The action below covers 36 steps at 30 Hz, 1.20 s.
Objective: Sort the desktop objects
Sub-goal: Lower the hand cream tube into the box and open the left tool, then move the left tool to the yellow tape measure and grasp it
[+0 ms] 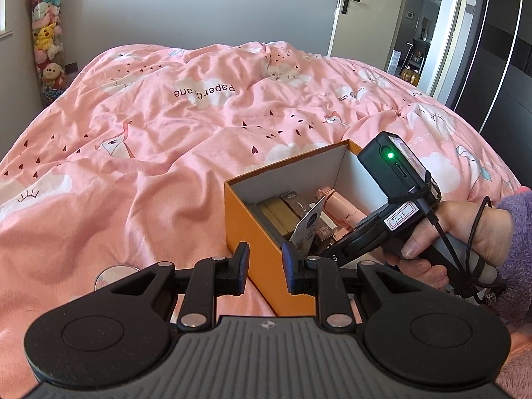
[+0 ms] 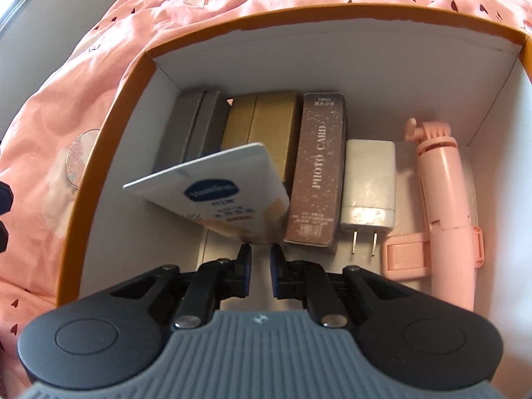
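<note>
Pink bedspread (image 1: 166, 139): we're gripping Vaseline box (image 2: 216, 193) in right gripper (image 2: 260, 252) over orange box (image 2: 109, 153); beyond it sit small boxes, charger (image 2: 369, 179), selfie stick (image 2: 445, 199); left gripper (image 1: 265, 262) part-open, empty.

The left wrist view looks across the bed (image 1: 166, 133) from just behind the orange box (image 1: 256, 232), tilted down. The right wrist view hangs close above that box (image 2: 109, 106), facing steeply into it. Both share the box's interior.
</note>
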Available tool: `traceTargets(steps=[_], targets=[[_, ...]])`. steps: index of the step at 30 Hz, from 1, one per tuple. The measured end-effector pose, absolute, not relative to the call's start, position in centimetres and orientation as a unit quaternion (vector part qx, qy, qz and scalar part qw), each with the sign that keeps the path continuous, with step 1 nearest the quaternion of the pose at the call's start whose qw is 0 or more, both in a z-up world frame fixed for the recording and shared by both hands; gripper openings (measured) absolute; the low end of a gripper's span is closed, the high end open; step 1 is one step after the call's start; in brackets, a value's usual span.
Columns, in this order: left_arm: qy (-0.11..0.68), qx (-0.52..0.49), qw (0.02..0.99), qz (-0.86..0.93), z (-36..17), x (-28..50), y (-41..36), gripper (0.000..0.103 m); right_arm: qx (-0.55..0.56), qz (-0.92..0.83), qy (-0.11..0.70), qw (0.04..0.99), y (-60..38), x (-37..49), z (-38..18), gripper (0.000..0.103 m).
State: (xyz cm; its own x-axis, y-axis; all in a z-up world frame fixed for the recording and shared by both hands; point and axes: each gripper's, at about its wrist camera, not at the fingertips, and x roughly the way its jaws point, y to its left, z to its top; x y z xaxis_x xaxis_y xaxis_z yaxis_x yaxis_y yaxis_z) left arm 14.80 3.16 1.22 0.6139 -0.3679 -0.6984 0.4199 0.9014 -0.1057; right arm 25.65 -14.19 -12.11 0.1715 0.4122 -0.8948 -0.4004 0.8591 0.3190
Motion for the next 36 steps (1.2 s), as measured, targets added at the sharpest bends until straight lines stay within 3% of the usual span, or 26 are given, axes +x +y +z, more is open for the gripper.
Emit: traceTargets(steps=[10,14,16,25,29,36], targets=[[0.397,0.042,0.896,-0.192,1.4,13.6,3.9,0.025,-0.004,0.282,0.564,0.776,-15.5,24.0,-9.7,0.017],[0.41,0.036,0.895,-0.17,1.8,12.6,5.5,0.026,-0.005,0.3,0.523,0.797,-16.4,22.0,-7.0,0.028],[0.423,0.028,0.891,-0.162,1.7,12.0,6.5,0.027,-0.004,0.314,0.497,0.809,-16.8,20.9,-5.2,0.029],[0.497,-0.004,0.858,-0.126,-2.0,9.6,9.0,0.039,0.002,0.368,0.434,0.822,-13.7,17.9,-1.1,0.03],[0.503,0.006,0.854,-0.131,-3.1,9.1,8.6,0.05,-0.038,0.394,0.424,0.815,-11.3,15.6,-1.0,0.03],[0.543,-0.006,0.828,-0.139,-6.3,10.1,7.9,0.05,-0.148,0.386,0.416,0.81,-6.5,13.3,-3.6,0.03]])
